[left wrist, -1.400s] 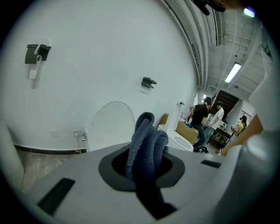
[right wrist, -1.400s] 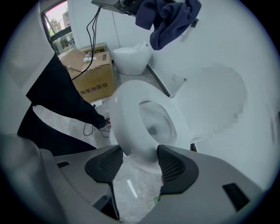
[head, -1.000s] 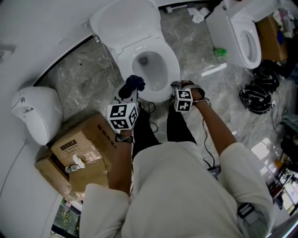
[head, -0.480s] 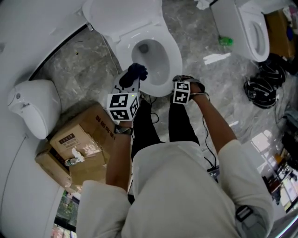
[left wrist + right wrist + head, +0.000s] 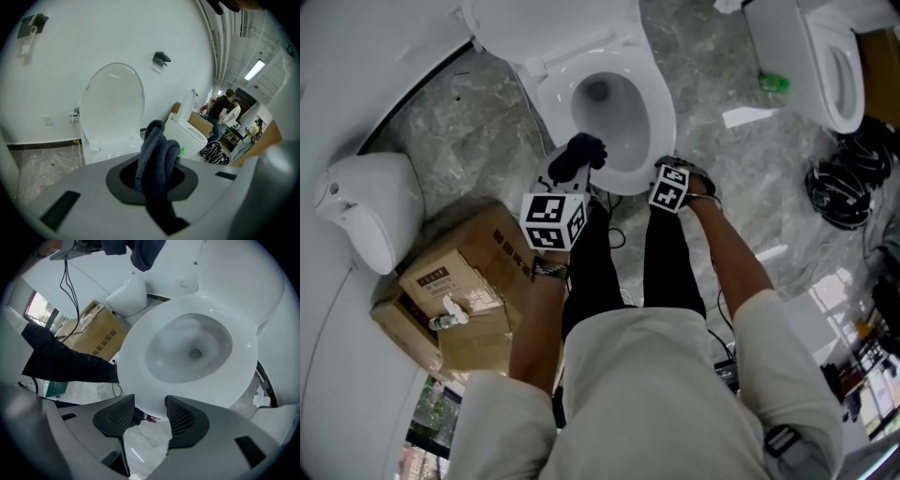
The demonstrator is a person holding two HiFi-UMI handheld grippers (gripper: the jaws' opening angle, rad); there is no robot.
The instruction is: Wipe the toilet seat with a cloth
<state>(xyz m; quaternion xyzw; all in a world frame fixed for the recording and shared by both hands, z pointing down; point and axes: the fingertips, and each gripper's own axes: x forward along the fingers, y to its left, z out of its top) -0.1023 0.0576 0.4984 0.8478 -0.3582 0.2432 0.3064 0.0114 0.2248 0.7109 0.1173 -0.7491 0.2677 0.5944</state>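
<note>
Near the front edge of the toilet seat (image 5: 657, 114), the left tool (image 5: 565, 183) is clenched on a dark blue cloth (image 5: 158, 154), just short of the rim and not yet touching it. The cloth looks like a soft, light, ribbed knit: limp, easily folded, unlikely to slip out. It is taken through its bunched middle, which seems right, since a rounded wad stands proud of the jaws to meet the seat. Its long axis runs along the line the tool points, the wad aimed at the bowl and the raised lid (image 5: 112, 108).

The seat is glossy, hard plastic, probably slippery, so pressure should be firm but even. It is hinged at the wall side and might shift if pushed sideways. Its oval runs from hinge to front lip, with the lip pointing toward the person's legs (image 5: 670, 262).

The right tool (image 5: 150, 416) is released. Its jaws have just been closing a little, but they stand apart, gripping nothing, and the seat's front lip shows in the gap beyond them.
</note>
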